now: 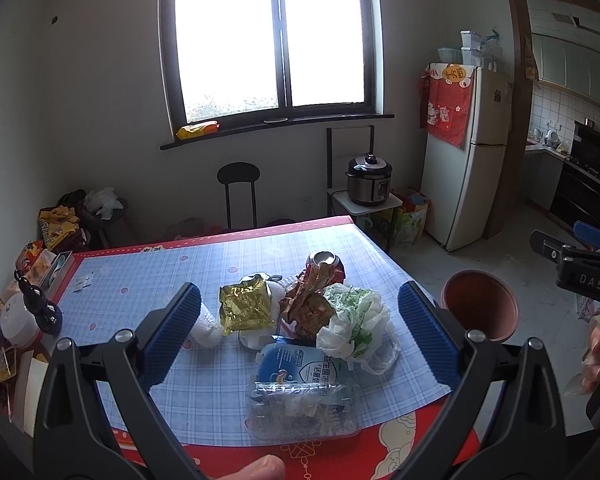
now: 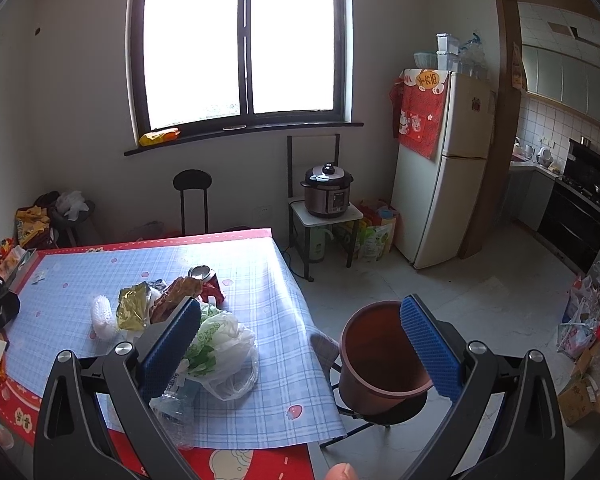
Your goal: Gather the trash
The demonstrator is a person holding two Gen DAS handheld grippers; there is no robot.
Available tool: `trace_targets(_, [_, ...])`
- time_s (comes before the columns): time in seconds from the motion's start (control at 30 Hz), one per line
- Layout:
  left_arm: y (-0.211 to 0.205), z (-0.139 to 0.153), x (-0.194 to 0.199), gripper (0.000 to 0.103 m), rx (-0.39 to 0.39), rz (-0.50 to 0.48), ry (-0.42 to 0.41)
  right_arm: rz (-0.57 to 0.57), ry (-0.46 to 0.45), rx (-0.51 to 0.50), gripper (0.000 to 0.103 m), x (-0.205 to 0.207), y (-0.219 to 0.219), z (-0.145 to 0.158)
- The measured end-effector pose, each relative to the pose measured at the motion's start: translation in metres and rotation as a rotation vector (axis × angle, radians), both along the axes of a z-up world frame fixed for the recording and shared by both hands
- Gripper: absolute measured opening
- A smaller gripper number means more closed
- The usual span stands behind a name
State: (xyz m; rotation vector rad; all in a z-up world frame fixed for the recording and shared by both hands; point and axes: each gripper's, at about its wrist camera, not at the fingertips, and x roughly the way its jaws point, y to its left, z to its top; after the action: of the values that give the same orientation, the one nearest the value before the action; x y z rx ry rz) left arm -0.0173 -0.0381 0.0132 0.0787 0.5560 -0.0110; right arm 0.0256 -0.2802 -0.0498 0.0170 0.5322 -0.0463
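A heap of trash lies on the table (image 1: 148,280): a gold foil wrapper (image 1: 246,308), a drink can (image 1: 325,261), a brown snack wrapper (image 1: 308,304), a white and green plastic bag (image 1: 354,322), a blue pouch (image 1: 296,364), a crushed clear bottle (image 1: 302,408) and a white foam net (image 1: 206,330). My left gripper (image 1: 300,332) is open above the heap, holding nothing. My right gripper (image 2: 300,344) is open and empty over the table's right edge, between the plastic bag (image 2: 216,344) and a brown bucket (image 2: 380,360) on a stool beside the table. The bucket also shows in the left wrist view (image 1: 480,304).
Snack bags, a black gourd figure (image 1: 40,304) and jars crowd the table's left edge. A black stool (image 1: 238,192), a pressure cooker (image 1: 369,179) on a small stand and a fridge (image 1: 464,152) stand by the far wall. Bags and boxes (image 2: 588,344) lie on the floor at right.
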Motion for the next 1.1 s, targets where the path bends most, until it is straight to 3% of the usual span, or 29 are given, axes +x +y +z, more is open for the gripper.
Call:
trace_targets(0.33, [-0.015,-0.001,-0.003,0.098,-0.003,0.047,0.016,0.039,0.02,0.015,0.098,0.008,-0.015,-0.005])
trace_targets(0.43, [-0.012,-0.003,-0.003,0.098,-0.048,0.051,0.027,0.047,0.023,0.017,0.098,0.011,-0.021,-0.008])
trace_targets(0.53, [-0.003,-0.013,-0.003,0.097,-0.143,0.03,0.056,0.058,0.035,0.033,0.098,0.015,-0.027,-0.017])
trace_targets(0.7, [0.013,-0.045,-0.009,0.098,-0.104,0.149,0.078,0.139,0.094,0.031,0.098,0.031,-0.031,-0.047])
trace_targets(0.83, [0.039,-0.081,-0.021,0.098,-0.167,0.251,0.137,0.201,0.183,0.002,0.098,0.046,-0.019,-0.082])
trace_targets(1.1, [0.079,-0.161,-0.028,0.098,-0.188,0.312,0.36,0.271,0.311,-0.013,0.098,0.058,0.036,-0.13])
